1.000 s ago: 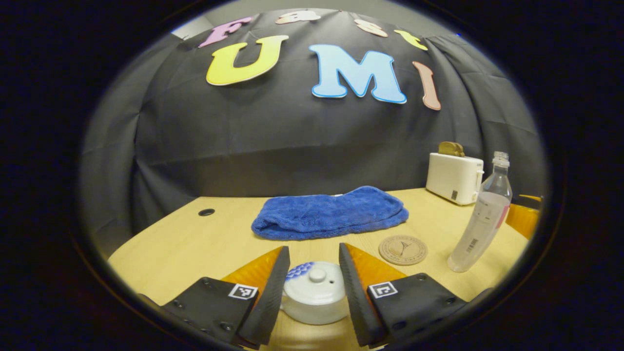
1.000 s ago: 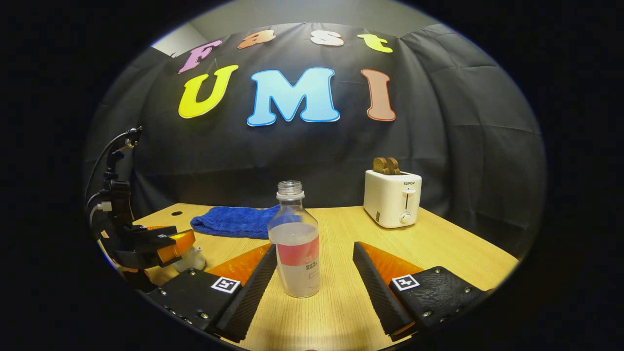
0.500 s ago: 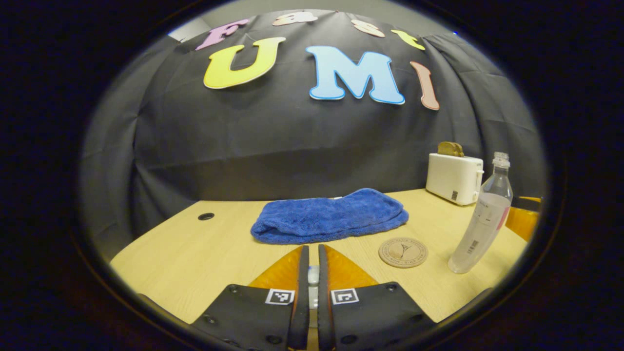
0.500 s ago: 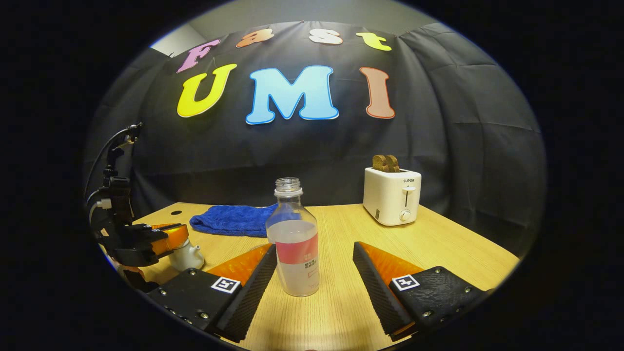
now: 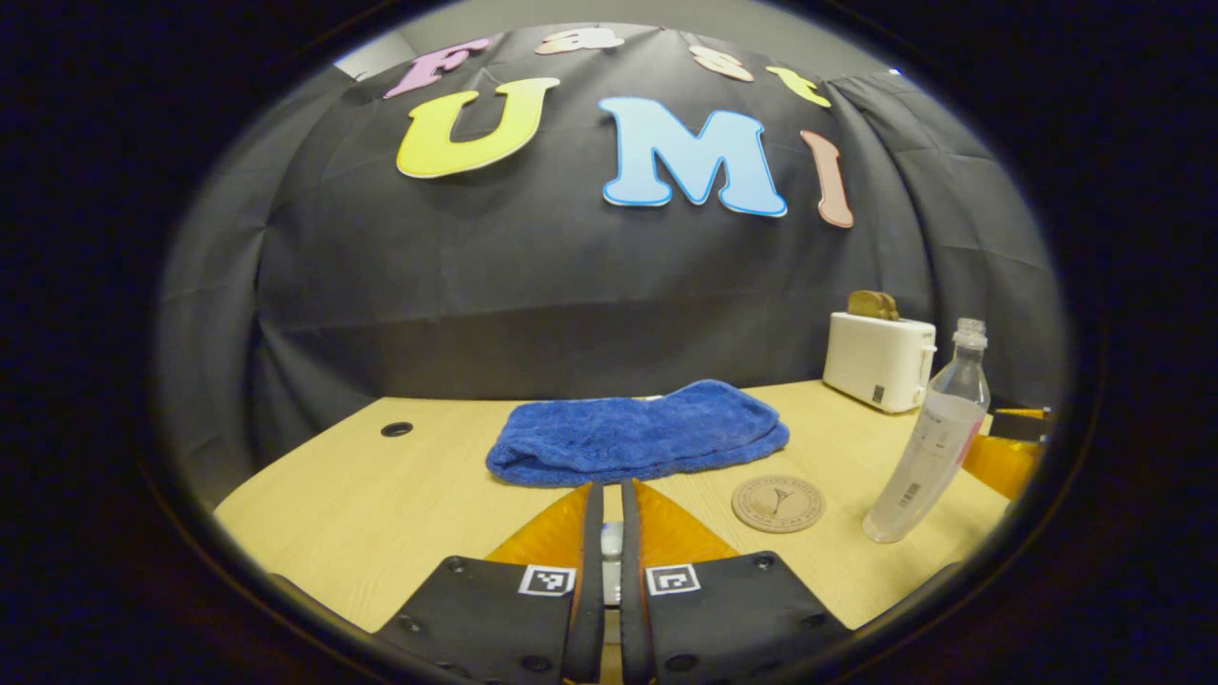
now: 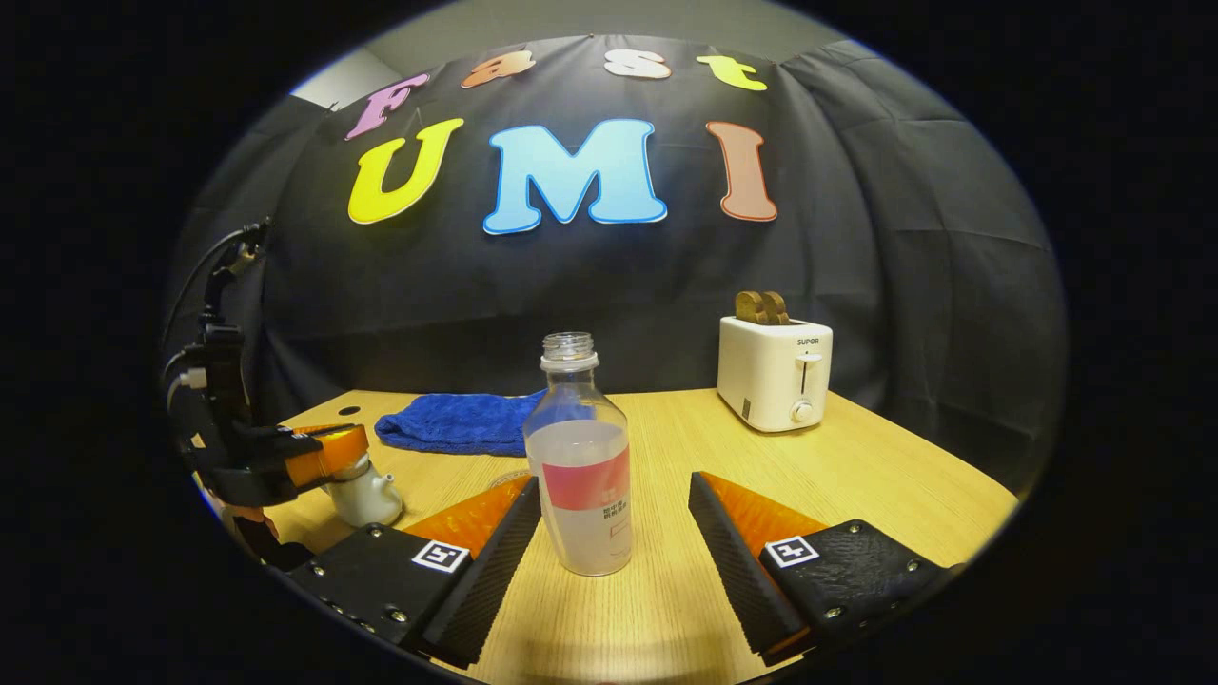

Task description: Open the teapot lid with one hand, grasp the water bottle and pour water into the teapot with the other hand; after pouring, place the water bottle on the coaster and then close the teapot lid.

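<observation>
My left gripper [image 5: 609,488] is shut on the knob of the white teapot lid [image 5: 611,538], of which a sliver shows between the fingers. In the right gripper view that gripper [image 6: 322,447] sits on top of the white teapot [image 6: 366,497] at the table's left; I cannot tell whether the lid is off the pot. The uncapped clear water bottle [image 6: 580,485], partly filled and with a red label, stands upright between the fingers of my open right gripper [image 6: 614,483]. The bottle [image 5: 928,447] also stands right of the round cork coaster [image 5: 778,503].
A folded blue towel [image 5: 638,433] lies mid-table behind the coaster. A white toaster [image 6: 775,373] with bread in its slots stands at the back right. The wooden table [image 6: 885,485] has bare surface to the right of the bottle. A cable hole [image 5: 396,429] is at the back left.
My left gripper went from open around the teapot lid to shut on its knob, then its view shifted slightly. The right gripper stayed open around the bottle, drifting a little.
</observation>
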Tool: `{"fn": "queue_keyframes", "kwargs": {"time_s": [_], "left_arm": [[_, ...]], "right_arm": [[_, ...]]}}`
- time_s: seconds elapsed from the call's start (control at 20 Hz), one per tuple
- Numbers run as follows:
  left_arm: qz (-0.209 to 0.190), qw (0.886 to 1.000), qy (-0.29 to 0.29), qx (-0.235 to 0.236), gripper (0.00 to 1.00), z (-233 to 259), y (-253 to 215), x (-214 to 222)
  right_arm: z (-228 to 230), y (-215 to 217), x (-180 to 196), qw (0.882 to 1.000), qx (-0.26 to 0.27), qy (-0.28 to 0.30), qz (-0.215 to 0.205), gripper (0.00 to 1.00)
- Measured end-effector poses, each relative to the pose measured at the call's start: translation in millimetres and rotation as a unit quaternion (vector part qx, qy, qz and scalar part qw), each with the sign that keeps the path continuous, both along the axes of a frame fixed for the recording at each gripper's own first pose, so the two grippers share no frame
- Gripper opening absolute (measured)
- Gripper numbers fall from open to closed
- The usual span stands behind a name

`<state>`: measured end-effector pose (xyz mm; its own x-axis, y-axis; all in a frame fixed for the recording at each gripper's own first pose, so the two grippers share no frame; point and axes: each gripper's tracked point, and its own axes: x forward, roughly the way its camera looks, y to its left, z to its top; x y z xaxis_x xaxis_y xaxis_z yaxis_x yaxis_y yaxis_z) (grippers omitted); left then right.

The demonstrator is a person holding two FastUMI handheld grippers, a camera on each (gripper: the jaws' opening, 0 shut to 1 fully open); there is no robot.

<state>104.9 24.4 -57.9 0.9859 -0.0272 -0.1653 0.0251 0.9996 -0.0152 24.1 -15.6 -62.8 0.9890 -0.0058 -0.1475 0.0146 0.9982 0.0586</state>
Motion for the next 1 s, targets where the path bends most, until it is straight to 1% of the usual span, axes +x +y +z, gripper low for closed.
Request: {"fn": "queue_keyframes", "kwargs": {"time_s": [0.3, 0.6, 0.8, 1.0], "left_arm": [[-0.009, 1.0, -0.024, -0.016, 0.14, 30, 5, -9], [0.012, 0.999, -0.03, -0.012, 0.13, 40, 38, -28], [0.032, 0.999, -0.028, -0.002, 0.14, 36, 64, -38], [0.041, 0.999, -0.021, -0.007, 0.14, 26, 80, -47]], "right_arm": [[-9, 5, 7, 1.0, 0.0, 0.012, 0.008, 0.97], [-19, 11, 16, 0.999, -0.006, 0.029, 0.015, 0.97], [-25, 12, 26, 0.999, -0.016, 0.041, 0.016, 0.97], [-34, 11, 38, 0.998, -0.035, 0.055, 0.013, 0.96]]}}
